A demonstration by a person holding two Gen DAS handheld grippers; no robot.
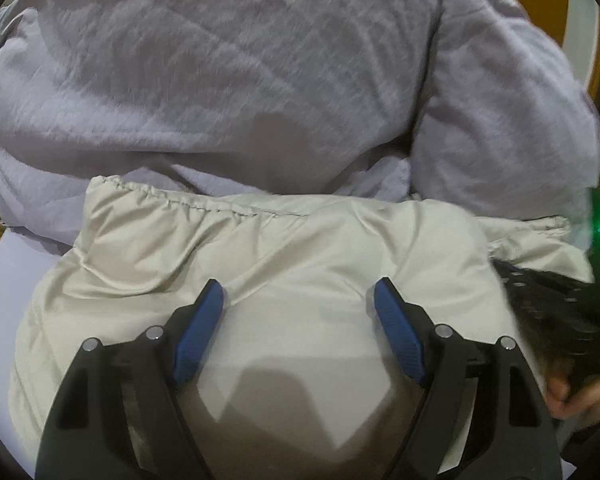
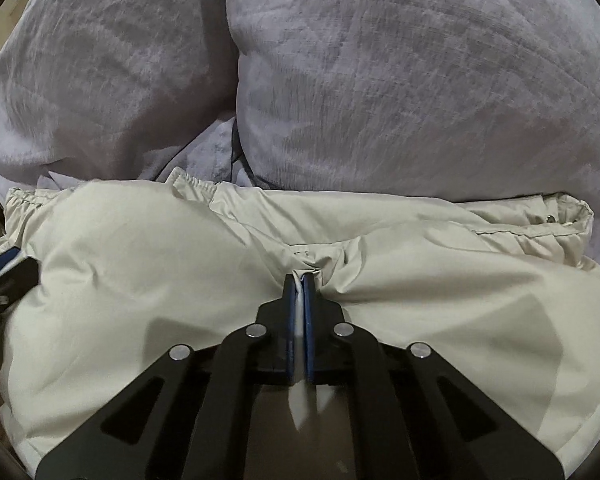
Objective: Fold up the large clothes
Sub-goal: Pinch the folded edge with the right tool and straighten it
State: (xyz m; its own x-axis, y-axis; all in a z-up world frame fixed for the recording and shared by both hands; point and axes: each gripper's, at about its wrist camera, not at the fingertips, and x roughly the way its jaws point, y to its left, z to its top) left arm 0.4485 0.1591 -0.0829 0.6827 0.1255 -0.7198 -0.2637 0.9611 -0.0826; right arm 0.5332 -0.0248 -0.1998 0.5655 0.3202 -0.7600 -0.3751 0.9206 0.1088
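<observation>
A: Left wrist view first. Puffy cream-beige padded jacket (image 1: 260, 248), smooth shiny fabric with a gathered stitched hem along the far edge, lying bunched against big crinkled lavender-grey pillows (image 1: 204, 64). Left gripper (image 1: 299, 294) spread wide, blue pads (image 1: 198, 332) hovering right over the jacket, nothing pinched. Black right gripper (image 1: 556, 312) poking in at the right edge.

B: Right wrist view then. Same jacket (image 2: 140, 264) filling the lower half, elastic hem and a snap button toward the far right, pillows (image 2: 400, 80) just behind. Right gripper (image 2: 299, 280) clamped tight on a fold of jacket fabric, wrinkles radiating from the tips.
</observation>
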